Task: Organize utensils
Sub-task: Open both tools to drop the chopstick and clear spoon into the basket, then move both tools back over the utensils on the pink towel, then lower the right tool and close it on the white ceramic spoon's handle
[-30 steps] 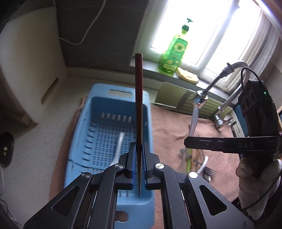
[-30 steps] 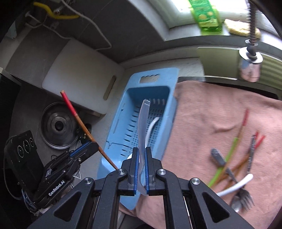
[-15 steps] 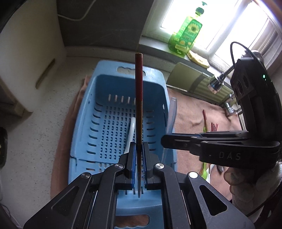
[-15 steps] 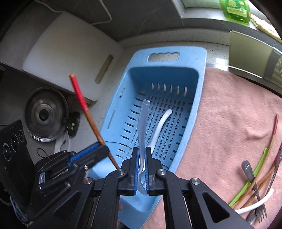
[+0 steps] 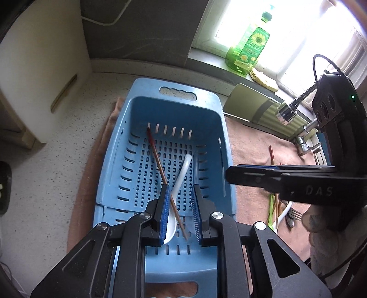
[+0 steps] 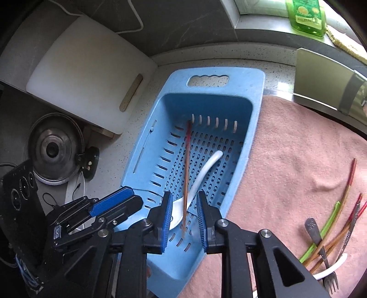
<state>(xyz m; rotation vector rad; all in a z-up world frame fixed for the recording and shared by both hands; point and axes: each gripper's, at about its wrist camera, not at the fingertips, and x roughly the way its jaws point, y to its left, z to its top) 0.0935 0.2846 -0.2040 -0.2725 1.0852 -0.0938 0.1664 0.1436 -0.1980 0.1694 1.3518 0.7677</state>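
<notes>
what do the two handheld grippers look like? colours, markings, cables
Both are black skeletal linkages with silver pivot screws and ribbed blue pads on the fingers. From the left wrist view, the right gripper reads "DAS" in grey on its side; its boxy black housing has round ports, a green LED and a black cable. From the right wrist view, the left gripper looks similar.

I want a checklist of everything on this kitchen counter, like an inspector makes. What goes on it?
Surface: speckled counter; pink towel under and beside the basket.
Job's things: blue basket holds a red-tipped chopstick and a white spoon; more chopsticks, a fork and a white spoon in a pile on the towel.
Clutter: white cutting board, pot lid, green bottle.
Grippers: left tool and right tool jaws opening, pressing on nothing.
Cables: white cable on the wall.
Surroundings: bright window, tap.
</notes>
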